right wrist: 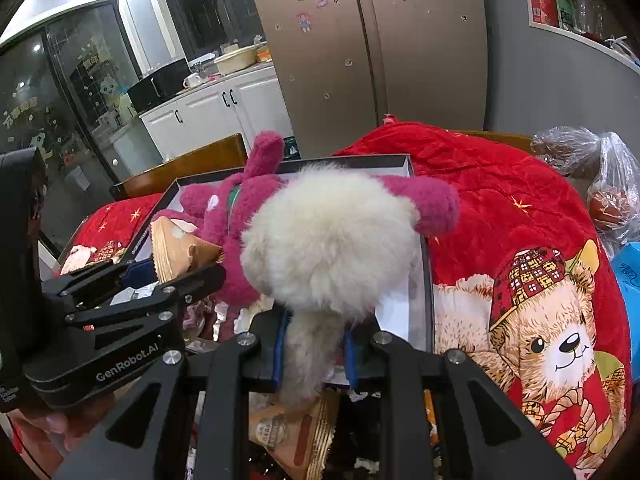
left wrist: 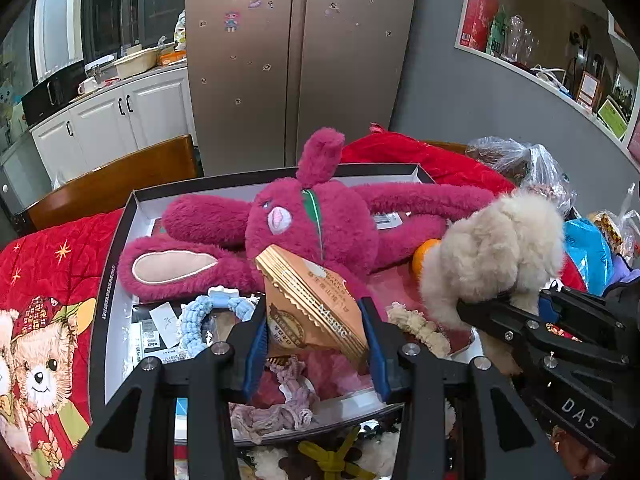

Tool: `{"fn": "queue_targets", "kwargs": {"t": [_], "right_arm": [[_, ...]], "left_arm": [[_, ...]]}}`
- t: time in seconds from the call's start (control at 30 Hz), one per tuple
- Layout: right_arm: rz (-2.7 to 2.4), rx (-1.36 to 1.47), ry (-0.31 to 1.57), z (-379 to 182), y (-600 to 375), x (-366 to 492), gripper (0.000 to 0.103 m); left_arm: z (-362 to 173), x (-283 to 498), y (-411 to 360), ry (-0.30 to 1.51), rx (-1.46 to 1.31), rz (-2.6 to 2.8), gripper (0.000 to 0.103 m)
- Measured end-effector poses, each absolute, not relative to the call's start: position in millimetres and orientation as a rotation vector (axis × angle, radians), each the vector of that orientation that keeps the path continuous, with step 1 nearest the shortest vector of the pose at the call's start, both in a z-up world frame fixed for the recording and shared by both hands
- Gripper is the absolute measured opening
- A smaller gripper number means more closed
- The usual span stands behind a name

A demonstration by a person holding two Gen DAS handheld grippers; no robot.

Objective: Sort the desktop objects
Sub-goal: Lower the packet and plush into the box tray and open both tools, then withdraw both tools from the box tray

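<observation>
magenta plush rabbit (left wrist: 316, 224): lies sprawled across the black-rimmed box (left wrist: 110, 280), ears left, limbs right | tan snack packet (left wrist: 316, 308): tilted, gold crimped edge up, pinched between left claw (left wrist: 316, 344) | cream fluffy plush (right wrist: 328, 240): raised over box, narrow end clamped in right claw (right wrist: 314, 356)

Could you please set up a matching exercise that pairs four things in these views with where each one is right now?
Things:
1. snack packet
2. cream fluffy toy
3. magenta plush rabbit
4. orange

Places:
A. lying across the box
B. held in the left tongs
C. tucked between rabbit and fluffy toy
D. held in the right tongs

Pairs: 1-B, 2-D, 3-A, 4-C
</observation>
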State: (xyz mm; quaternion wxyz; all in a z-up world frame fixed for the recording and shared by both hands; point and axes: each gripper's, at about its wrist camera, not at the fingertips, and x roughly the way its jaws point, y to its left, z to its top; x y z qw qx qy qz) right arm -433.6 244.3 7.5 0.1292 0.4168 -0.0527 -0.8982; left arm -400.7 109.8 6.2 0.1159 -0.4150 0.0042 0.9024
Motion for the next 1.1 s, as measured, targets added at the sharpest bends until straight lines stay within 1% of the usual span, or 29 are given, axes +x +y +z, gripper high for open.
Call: {"fn": "queue_targets", "kwargs": {"t": [0.1,0.17,0.23,0.27,0.3,0.33,0.37,0.43,0.47,0.5,0.53,0.57,0.6,0.63,0.67,0.7,0.73,0.87,0.97,1.1], "right_arm": [[-2.616,1.205,-0.152,9,244,-432,0.027],[-2.615,1.202,-0.16,10,245,-432,0.028],[-2.622,1.199,-0.155,11,245,-432,0.029],[-2.626,1.199,-0.149,11,245,-432,0.029],[-2.628,1.197,-0.149,12,246,-432,0.03],[-2.63,1.19,-0.152,13,246,-431,0.033],[-2.63,1.188,-0.153,13,246,-431,0.034],[-2.632,1.176,-0.161,16,248,-430,0.036],[-2.632,1.17,-0.165,18,250,-429,0.036],[-2.632,1.16,-0.171,21,251,-428,0.038],[-2.635,1.15,-0.18,24,253,-427,0.042],[-2.641,1.142,-0.189,26,256,-426,0.046],[-2.643,1.13,-0.201,28,259,-425,0.058],[-2.636,1.106,-0.225,31,262,-424,0.074],[-2.628,1.083,-0.251,33,265,-423,0.082],[-2.633,1.058,-0.283,36,269,-422,0.097],[-2.64,1.04,-0.297,38,271,-420,0.103],[-2.656,0.998,-0.257,48,270,-417,0.103],[-2.679,0.981,-0.222,53,267,-414,0.103],[-2.631,0.966,-0.247,54,266,-414,0.103]], "left_arm": [[6,-402,111,0.027,-1.217,2.654,0.044],[5,-403,111,0.023,-1.23,2.64,0.049],[4,-403,109,-0.009,-1.232,2.604,0.062],[4,-404,109,-0.017,-1.233,2.595,0.063],[4,-403,109,-0.018,-1.24,2.595,0.07],[4,-403,109,-0.009,-1.247,2.596,0.079],[5,-402,109,-0.001,-1.237,2.601,0.081],[8,-401,108,0.018,-1.21,2.637,0.09],[9,-400,107,0.022,-1.208,2.645,0.092],[10,-401,105,0.014,-1.208,2.654,0.098],[12,-401,103,0.002,-1.207,2.672,0.103],[13,-401,101,-0.007,-1.197,2.687,0.103],[15,-400,99,-0.017,-1.184,2.69,0.103],[17,-399,97,-0.022,-1.173,2.689,0.103],[20,-397,97,-0.017,-1.162,2.692,0.103],[21,-396,97,-0.011,-1.15,2.697,0.103],[24,-395,99,-0.002,-1.134,2.708,0.103],[30,-391,102,0.032,-1.106,2.748,0.103],[32,-390,101,0.019,-1.098,2.749,0.103],[33,-391,102,0.018,-1.098,2.751,0.103]]}}
